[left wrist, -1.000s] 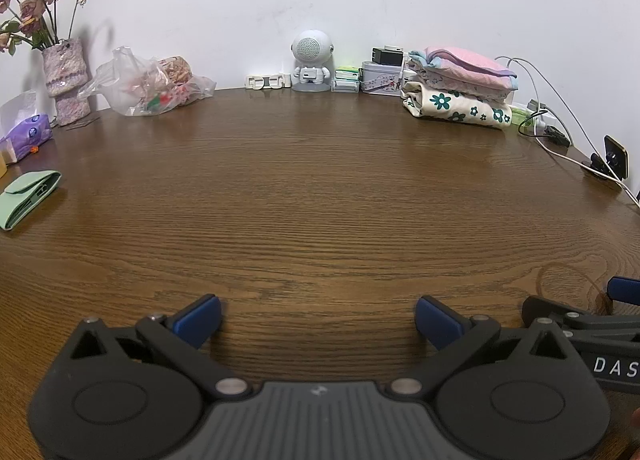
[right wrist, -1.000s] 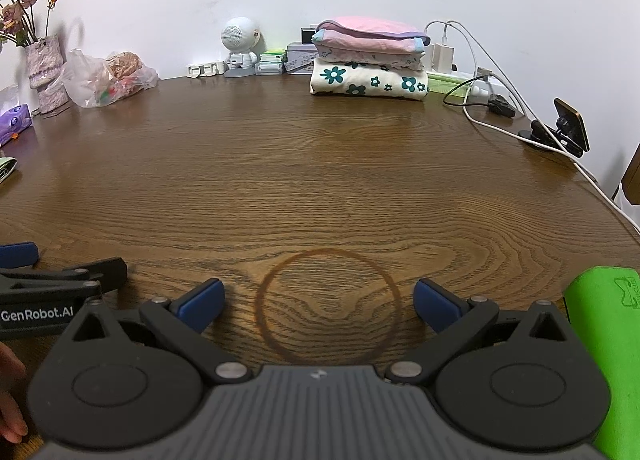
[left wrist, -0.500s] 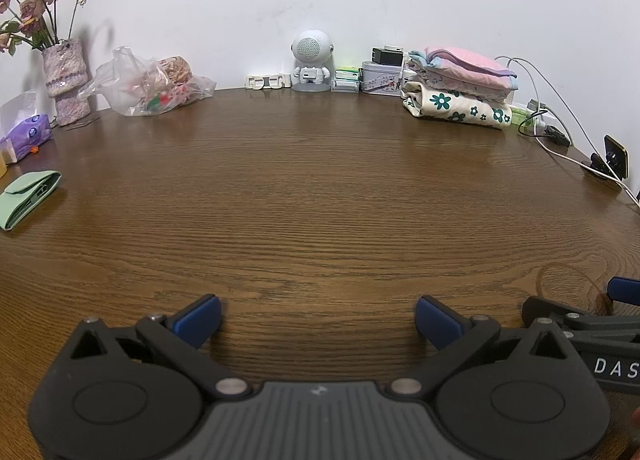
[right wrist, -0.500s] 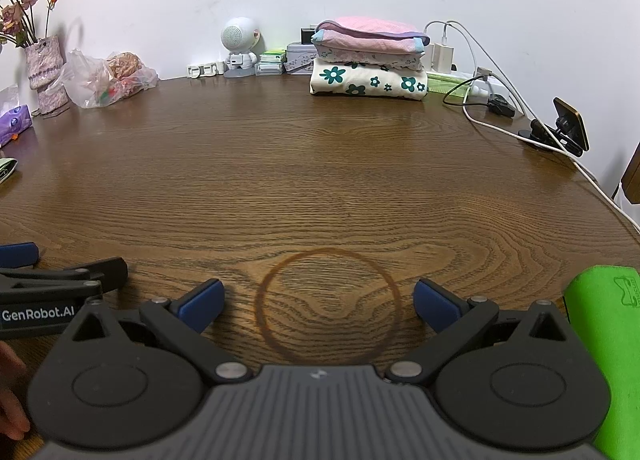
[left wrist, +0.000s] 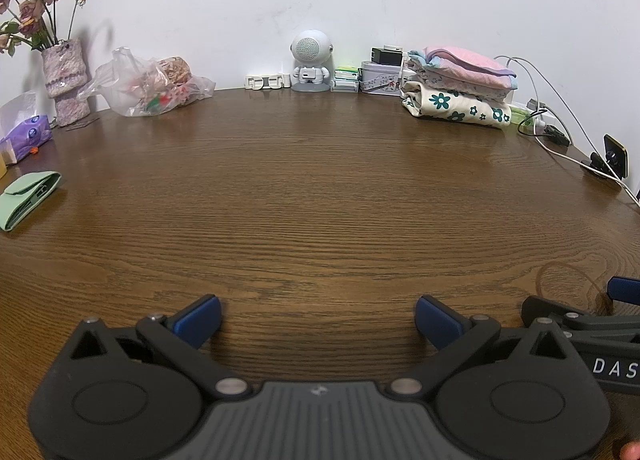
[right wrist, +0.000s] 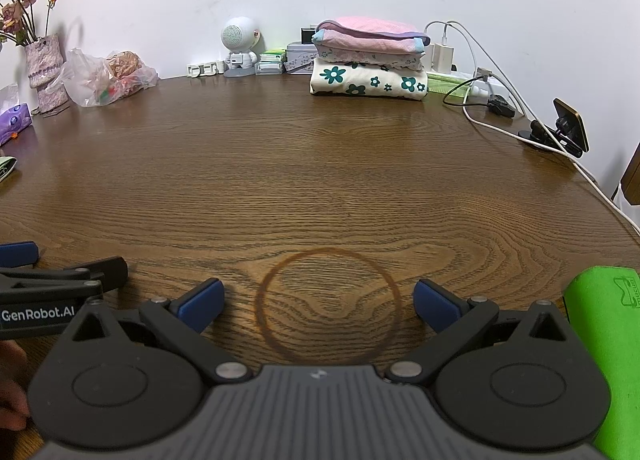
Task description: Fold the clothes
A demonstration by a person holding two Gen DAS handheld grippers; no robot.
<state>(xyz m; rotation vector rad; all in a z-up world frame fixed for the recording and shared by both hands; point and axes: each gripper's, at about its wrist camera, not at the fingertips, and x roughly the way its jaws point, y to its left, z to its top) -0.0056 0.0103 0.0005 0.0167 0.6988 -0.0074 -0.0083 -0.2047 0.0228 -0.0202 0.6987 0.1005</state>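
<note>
Table: brown wooden table (left wrist: pixel 320 187), white wall behind
Folded clothes: stack (right wrist: pixel 368 59) at far edge
Left gripper (left wrist: pixel 318 318): jaws wide apart, empty
Right gripper (right wrist: pixel 318 300): jaws wide apart, empty, over ring stain (right wrist: pixel 328 306)

Green pad (right wrist: pixel 608 348) cut off at right edge; tin (left wrist: pixel 380 77) partly behind clothes stack (left wrist: pixel 460 85).

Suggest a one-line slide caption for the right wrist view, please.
Open right gripper over a bare wooden table; folded clothes stacked by the wall.
</note>
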